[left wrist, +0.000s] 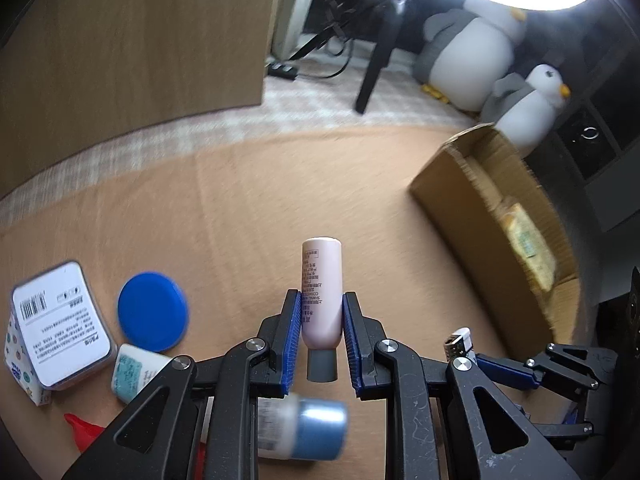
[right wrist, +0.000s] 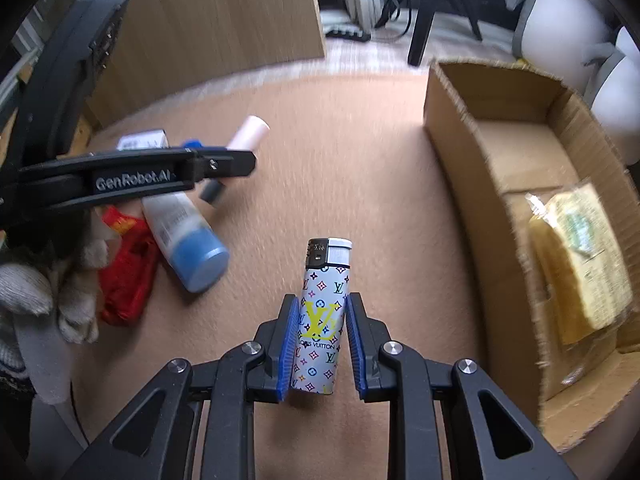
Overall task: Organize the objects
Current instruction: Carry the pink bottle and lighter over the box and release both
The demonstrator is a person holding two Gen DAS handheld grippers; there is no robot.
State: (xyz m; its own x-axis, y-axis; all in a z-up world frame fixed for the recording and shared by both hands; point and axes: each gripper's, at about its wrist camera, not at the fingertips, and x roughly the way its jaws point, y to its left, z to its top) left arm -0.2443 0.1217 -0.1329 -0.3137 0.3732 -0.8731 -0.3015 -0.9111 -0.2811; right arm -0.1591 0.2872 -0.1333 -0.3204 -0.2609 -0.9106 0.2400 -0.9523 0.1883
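My left gripper (left wrist: 321, 300) is shut on a pale pink tube (left wrist: 321, 288) with a grey cap, held above the tan mat. In the right wrist view the same pink tube (right wrist: 250, 132) pokes out past the left gripper (right wrist: 224, 164) at the left. My right gripper (right wrist: 321, 304) is shut on a white patterned lighter (right wrist: 322, 316), metal top pointing away. That lighter's top (left wrist: 458, 342) shows in the left wrist view beside the right gripper's blue fingers (left wrist: 506, 368). The open cardboard box (right wrist: 460, 152) stands to the right, also visible as a box (left wrist: 440, 184) in the left view.
On the mat lie a blue round lid (left wrist: 152, 312), a white labelled tin (left wrist: 60, 320), a small white tube (left wrist: 136, 372), a blue-capped bottle (right wrist: 192, 244) and a red wrapper (right wrist: 124, 268). A yellow packet (right wrist: 576, 260) lies in the box. A gloved hand (right wrist: 40, 292) is at left.
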